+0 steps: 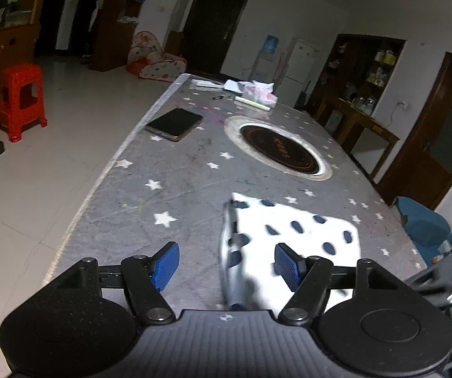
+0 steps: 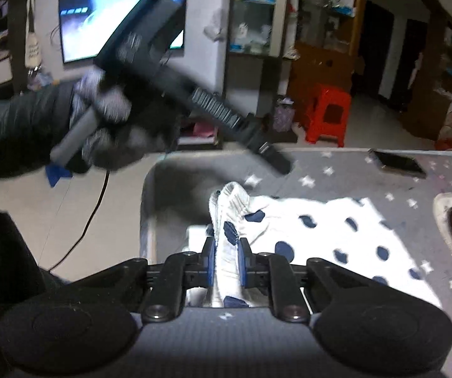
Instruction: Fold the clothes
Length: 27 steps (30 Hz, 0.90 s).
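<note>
The cloth (image 2: 336, 236) is light, limp knit, white with navy spots, lying part-folded on the table (image 1: 178, 163) near its front end; it will sag and slide unless taken by an edge or corner. The right gripper (image 2: 225, 261) pinches a bunched, ribbed hem; the left gripper (image 1: 226, 260) hangs wide, holding nothing. The tablecloth looks soft, grey, star-printed.
</note>
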### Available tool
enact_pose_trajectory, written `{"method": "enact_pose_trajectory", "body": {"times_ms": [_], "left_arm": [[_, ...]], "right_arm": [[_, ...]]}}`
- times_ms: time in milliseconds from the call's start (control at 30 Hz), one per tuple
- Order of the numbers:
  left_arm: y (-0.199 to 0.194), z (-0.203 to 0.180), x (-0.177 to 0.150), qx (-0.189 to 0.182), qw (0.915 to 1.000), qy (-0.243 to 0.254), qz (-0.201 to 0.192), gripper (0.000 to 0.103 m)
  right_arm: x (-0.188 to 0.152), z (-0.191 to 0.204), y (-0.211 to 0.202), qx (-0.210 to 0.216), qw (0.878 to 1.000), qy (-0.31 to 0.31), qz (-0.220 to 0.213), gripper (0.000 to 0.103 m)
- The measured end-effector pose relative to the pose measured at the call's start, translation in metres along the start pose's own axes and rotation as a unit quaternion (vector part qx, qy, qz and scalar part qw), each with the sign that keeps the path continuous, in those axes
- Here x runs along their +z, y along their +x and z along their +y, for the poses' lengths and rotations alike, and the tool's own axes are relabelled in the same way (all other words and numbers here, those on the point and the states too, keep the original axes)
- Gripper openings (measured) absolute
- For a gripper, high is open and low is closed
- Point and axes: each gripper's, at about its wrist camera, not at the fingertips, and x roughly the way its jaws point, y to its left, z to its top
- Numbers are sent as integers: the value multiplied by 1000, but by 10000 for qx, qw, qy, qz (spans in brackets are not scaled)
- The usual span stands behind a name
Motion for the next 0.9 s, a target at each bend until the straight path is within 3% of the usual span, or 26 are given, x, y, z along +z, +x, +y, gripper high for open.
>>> {"method": "enact_pose_trajectory", "body": {"times_ms": [167,300,533,633,900], "left_arm": [[5,-16,-1,-320,9994,121,54,69],[15,-26,-5,-603,9979,160,174,63],[29,-44,-24,-942,9935,353,529,49],[27,-50,-34,-958,9924,464,618,47],[25,-56,-49,-948,9902,651,786,46]], "right_arm": [[-4,3,-1,169,9999,37,7,25],[-1,-12,-27,139,9989,403,-196,25],[-9,-58,-51,-550,9926,1050,-258,25],[-16,-86,-42,-1016,9858,1320,-200,25],[-44,-144,1,-1580,9681,1941,73,25]]}}
